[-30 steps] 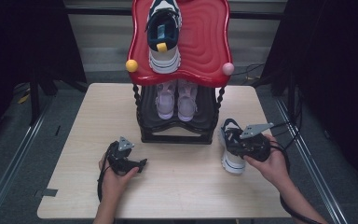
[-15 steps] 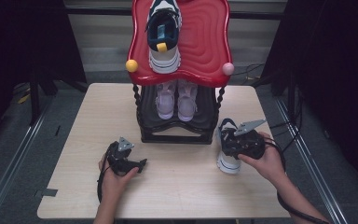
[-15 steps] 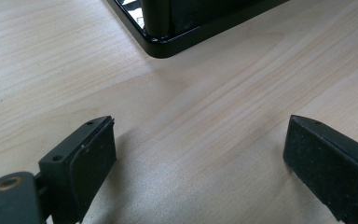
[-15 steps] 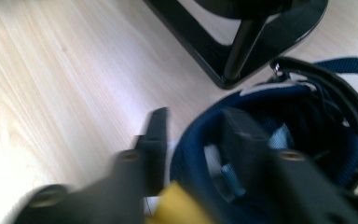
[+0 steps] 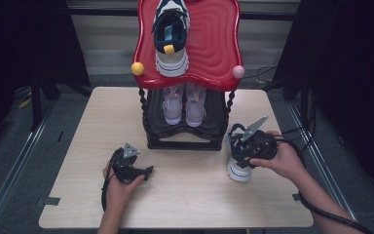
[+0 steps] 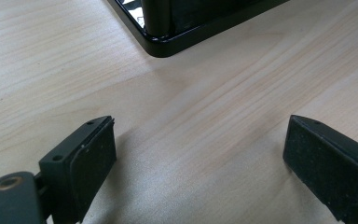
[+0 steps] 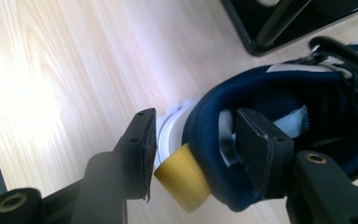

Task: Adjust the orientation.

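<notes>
At the lower left of the high view the left hand-held gripper [image 5: 148, 170] rests low over the bare counter [image 5: 190, 204], its jaws spread wide apart with nothing between them; in the left gripper view only wood grain lies between the pads, and a corner of the black rack base [image 6: 168, 44] sits at the top of the frame. At the lower right of the high view the right hand-held gripper [image 5: 236, 156] is at the heel of a navy and white sneaker [image 5: 237, 170] that stands on the counter just right of the rack. In the right gripper view its jaws have just been opening: they straddle the heel collar and its yellow pull tab [image 7: 184, 179], one pad inside the shoe, the outer pad standing just off the heel. Farther back, in the centre of the frame, the black shoe rack [image 5: 185, 141] holds a pale pink pair [image 5: 184, 105] on its lower shelf. On its red top shelf [image 5: 214, 44], at the upper centre, lies a matching sneaker [image 5: 171, 36].
</notes>
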The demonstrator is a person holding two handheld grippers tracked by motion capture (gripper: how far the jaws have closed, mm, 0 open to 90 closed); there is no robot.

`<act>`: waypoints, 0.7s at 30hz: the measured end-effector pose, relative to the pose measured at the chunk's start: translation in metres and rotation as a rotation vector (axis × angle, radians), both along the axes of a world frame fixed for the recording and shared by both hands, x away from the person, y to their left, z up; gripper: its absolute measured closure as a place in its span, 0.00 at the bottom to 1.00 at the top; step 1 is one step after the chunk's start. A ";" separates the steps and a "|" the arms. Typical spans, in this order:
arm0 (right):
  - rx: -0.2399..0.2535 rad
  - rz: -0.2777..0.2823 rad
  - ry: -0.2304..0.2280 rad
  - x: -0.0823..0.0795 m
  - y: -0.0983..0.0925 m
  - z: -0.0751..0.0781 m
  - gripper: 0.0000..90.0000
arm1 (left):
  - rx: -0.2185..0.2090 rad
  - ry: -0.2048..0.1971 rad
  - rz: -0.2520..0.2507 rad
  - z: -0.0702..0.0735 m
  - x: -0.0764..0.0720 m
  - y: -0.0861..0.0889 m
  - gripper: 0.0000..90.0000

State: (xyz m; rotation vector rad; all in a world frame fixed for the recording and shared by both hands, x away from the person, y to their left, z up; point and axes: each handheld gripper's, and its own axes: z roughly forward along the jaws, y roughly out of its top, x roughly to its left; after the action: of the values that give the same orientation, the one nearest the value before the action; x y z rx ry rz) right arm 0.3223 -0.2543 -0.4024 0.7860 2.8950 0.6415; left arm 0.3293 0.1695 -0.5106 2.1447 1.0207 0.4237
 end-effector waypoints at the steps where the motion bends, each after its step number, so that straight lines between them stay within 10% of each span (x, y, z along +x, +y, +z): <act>1: -0.020 0.018 0.002 0.001 0.001 0.000 0.54 | 0.001 0.000 0.000 0.000 0.000 0.000 0.10; 12: -0.266 0.161 0.085 0.008 0.021 -0.007 0.56 | -0.009 0.001 0.007 0.000 0.000 0.000 0.10; 21: -0.326 0.221 0.157 0.017 0.026 -0.012 0.61 | -0.010 0.000 0.007 0.000 0.000 -0.001 0.10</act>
State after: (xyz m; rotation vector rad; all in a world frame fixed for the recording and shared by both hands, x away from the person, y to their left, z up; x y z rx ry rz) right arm 0.3394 -0.2281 -0.4141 0.5004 3.1373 0.1145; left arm 0.3291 0.1690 -0.5109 2.1330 1.0292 0.4209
